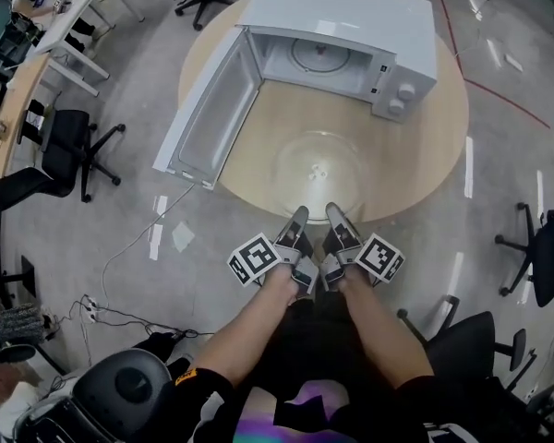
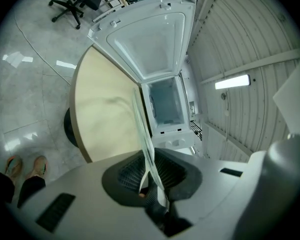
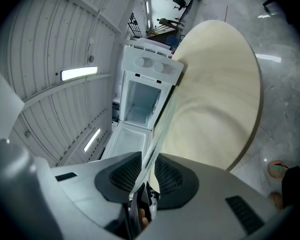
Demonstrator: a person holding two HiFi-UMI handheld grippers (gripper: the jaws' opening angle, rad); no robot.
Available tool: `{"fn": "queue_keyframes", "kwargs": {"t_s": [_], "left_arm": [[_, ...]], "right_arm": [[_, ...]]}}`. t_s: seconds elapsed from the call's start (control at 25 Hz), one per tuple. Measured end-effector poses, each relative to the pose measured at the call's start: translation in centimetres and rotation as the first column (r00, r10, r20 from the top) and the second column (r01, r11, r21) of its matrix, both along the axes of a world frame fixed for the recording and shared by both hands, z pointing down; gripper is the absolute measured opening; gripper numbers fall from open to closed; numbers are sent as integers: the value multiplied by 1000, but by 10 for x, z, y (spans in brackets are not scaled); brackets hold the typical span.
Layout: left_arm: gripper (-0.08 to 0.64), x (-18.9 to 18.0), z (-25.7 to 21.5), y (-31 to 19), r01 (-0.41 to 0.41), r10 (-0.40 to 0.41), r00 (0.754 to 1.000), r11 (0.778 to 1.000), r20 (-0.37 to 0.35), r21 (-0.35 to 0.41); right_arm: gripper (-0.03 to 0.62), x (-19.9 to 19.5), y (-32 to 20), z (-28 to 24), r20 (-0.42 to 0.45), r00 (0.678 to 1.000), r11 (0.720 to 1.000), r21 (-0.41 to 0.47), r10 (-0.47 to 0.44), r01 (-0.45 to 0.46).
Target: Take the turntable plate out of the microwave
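The clear glass turntable plate (image 1: 319,168) is out of the white microwave (image 1: 351,40) and hangs low over the round wooden table (image 1: 425,146), in front of the open oven. Both grippers hold its near rim side by side. My left gripper (image 1: 298,216) is shut on the rim, which runs edge-on between its pads as the plate (image 2: 144,134). My right gripper (image 1: 334,212) is shut on the rim too, and the plate (image 3: 157,134) rises from its jaws toward the microwave (image 3: 147,86). The microwave's door (image 1: 208,118) stands swung wide to the left, cavity empty (image 2: 166,101).
Office chairs (image 1: 69,150) stand left of the table and another chair (image 1: 545,247) at the right. A cable (image 1: 134,247) trails over the floor at the left. A desk (image 1: 78,21) with a seated person is at the far left. The table's near edge (image 1: 351,218) lies just under the grippers.
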State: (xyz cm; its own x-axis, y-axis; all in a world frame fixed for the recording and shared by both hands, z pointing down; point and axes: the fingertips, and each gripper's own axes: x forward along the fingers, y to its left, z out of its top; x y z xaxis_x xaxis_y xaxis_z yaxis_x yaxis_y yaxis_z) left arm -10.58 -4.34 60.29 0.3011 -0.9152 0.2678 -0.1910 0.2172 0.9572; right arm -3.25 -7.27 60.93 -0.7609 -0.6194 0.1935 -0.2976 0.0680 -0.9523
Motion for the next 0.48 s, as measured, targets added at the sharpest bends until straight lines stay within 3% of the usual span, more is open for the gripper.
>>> {"fn": "queue_keyframes", "kwargs": {"t_s": [0.48], "left_arm": [[95, 10, 20, -4, 28, -28, 1000, 999, -7, -40]], "right_arm": [[81, 11, -4, 22, -3, 1000, 999, -53, 12, -12]]}}
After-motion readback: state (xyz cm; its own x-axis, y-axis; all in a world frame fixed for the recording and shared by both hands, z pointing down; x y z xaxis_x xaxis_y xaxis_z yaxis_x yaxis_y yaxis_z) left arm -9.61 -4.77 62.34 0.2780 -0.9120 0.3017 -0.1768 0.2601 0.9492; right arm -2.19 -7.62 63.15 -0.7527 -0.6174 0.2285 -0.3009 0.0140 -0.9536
